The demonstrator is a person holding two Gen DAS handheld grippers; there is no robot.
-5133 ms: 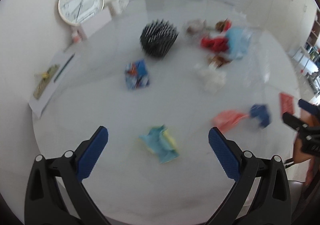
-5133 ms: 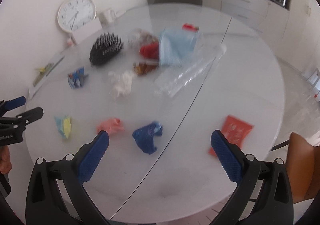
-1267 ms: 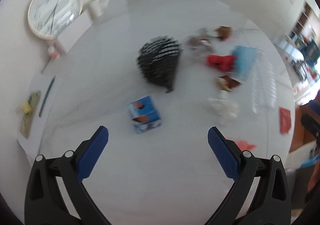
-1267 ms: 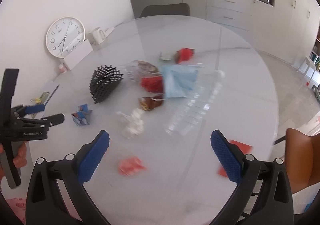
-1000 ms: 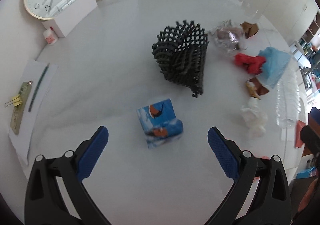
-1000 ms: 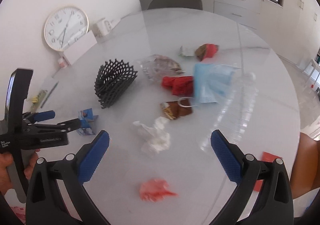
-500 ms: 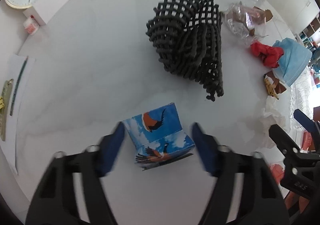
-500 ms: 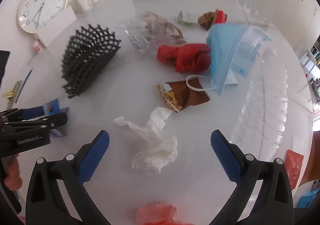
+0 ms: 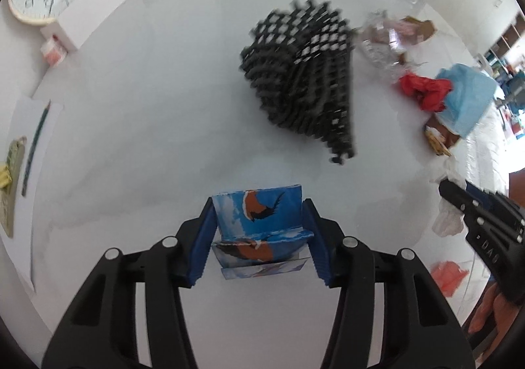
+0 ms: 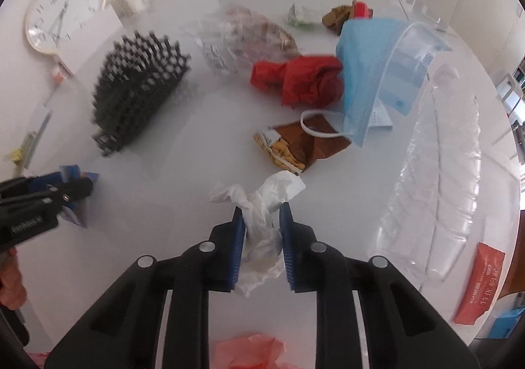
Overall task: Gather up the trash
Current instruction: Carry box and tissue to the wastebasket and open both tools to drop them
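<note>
Both hands are at the pick-up step: the left gripper is closing its fingers onto the blue bird-print box on the table, while the right gripper is closing onto the crumpled white tissue, both pieces between the pads. The next move, by my reading, calls for firm grips, then a straight lift clear of the black mesh holder and other litter
</note>
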